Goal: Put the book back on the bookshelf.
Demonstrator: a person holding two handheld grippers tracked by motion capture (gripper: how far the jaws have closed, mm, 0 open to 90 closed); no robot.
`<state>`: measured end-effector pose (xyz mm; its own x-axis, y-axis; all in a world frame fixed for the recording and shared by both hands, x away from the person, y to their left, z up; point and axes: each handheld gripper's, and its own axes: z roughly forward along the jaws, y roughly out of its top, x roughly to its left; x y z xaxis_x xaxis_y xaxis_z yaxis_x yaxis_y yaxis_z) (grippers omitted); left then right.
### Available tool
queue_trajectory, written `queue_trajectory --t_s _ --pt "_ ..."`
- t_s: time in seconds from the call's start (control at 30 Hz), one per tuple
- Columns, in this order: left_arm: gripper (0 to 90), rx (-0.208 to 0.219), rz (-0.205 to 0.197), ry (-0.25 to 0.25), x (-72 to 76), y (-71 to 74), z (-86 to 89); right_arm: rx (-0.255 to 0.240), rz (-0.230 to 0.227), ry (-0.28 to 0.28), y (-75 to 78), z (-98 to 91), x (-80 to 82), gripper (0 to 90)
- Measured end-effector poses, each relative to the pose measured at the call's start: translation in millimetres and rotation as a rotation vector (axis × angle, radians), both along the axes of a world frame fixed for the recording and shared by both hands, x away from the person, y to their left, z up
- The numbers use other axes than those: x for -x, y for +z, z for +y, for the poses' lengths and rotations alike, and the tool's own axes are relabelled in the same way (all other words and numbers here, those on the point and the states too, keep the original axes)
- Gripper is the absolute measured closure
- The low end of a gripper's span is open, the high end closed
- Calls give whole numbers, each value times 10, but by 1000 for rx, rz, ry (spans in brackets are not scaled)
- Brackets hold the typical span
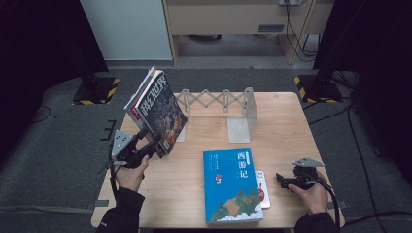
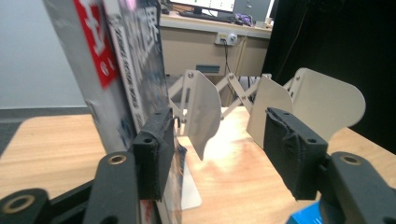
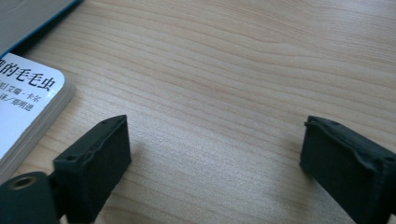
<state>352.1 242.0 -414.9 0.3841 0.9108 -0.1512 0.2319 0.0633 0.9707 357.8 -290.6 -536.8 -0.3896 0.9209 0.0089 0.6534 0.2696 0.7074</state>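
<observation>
Two magazines (image 1: 156,108) stand tilted against the left end plate of a grey expanding book rack (image 1: 218,103) at the back of the wooden table (image 1: 286,131). My left gripper (image 1: 153,141) sits at their lower front corner. In the left gripper view the magazines (image 2: 121,70) rise just left of the left pad, and the left gripper (image 2: 224,154) is open with only the rack's plates (image 2: 205,109) showing beyond the gap. A blue book (image 1: 231,184) lies flat near the front edge, partly over a small white book (image 1: 263,189). My right gripper (image 1: 281,179) rests open on the table beside the white book (image 3: 25,109).
The rack's right end plate (image 1: 248,109) stands upright with a flat foot in front of it. Black stands with hazard-striped bases (image 1: 99,90) flank the table's far corners, and cables (image 1: 350,141) trail over the floor on the right. A desk (image 1: 233,24) stands behind.
</observation>
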Motion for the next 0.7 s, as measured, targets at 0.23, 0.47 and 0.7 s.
queue_trajectory --t_s 0.23,0.47,0.7 --pt "384 -25 37 -41 49 -132 -112 16 -3 22 55 20 16 211" --pt "354 -41 95 -95 38 -294 -252 -36 -21 14 142 29 50 259" --pt "323 -62 137 -142 52 -391 -361 -78 -42 47 215 105 89 280"
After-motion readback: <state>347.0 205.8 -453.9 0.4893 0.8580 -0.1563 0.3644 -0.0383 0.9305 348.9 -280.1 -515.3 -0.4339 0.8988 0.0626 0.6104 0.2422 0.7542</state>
